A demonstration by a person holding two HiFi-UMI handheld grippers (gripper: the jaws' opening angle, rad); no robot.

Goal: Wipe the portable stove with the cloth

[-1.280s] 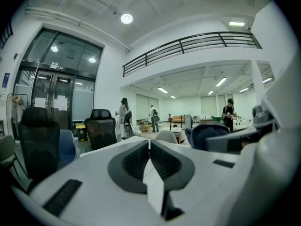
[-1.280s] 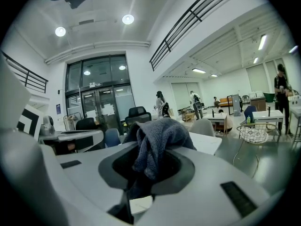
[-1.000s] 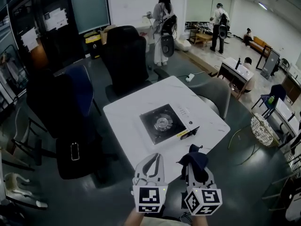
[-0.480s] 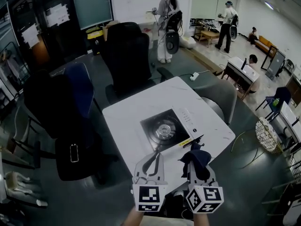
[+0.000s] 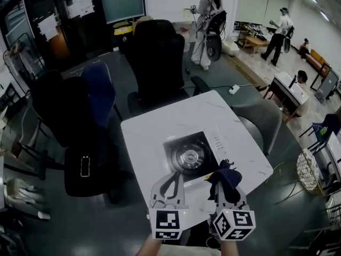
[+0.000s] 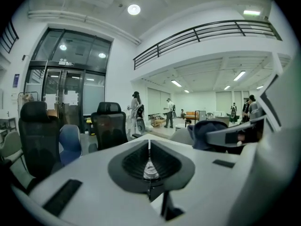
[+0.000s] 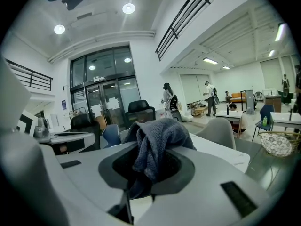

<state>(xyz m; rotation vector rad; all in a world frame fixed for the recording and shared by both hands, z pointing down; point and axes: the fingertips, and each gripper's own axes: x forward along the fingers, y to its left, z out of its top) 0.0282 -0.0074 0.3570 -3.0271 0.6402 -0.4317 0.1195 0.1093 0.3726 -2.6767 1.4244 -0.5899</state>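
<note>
- The left gripper (image 5: 171,179) is nearest, at the lower left of the head view. Its jaws are pressed together with nothing between them, as the left gripper view shows.
- Just beside it, the right gripper (image 5: 226,186) has its jaws clamped on the cloth (image 5: 224,176). The cloth is dark grey-blue and bunched, and it bulges up and over the jaw tips. In the right gripper view, the cloth (image 7: 154,145) fills the gap between the jaws and spills forward.
- Both grippers sit at the near edge of the white table (image 5: 152,129).
- The portable stove (image 5: 190,156) sits on the table just ahead of the grippers, towards that near edge. It has a dark square top with a round silver burner in the middle and a pale strip along its right side.
- From the head view, the cloth overlaps the stove's near right corner. I cannot tell whether they touch.
- Left of the table stands a black chair (image 5: 88,167) with a phone (image 5: 84,166) lying on its seat.
- A grey chair (image 5: 262,119) stands at the table's right.
- A blue chair (image 5: 101,92) and a tall black office chair (image 5: 157,57) stand beyond the table.
- A wire basket (image 5: 309,169) sits on the floor to the far right.
- At the back of the room, a standing person (image 5: 208,20) wears gear, another person (image 5: 281,26) walks, and a third (image 5: 301,79) sits at a desk.
</note>
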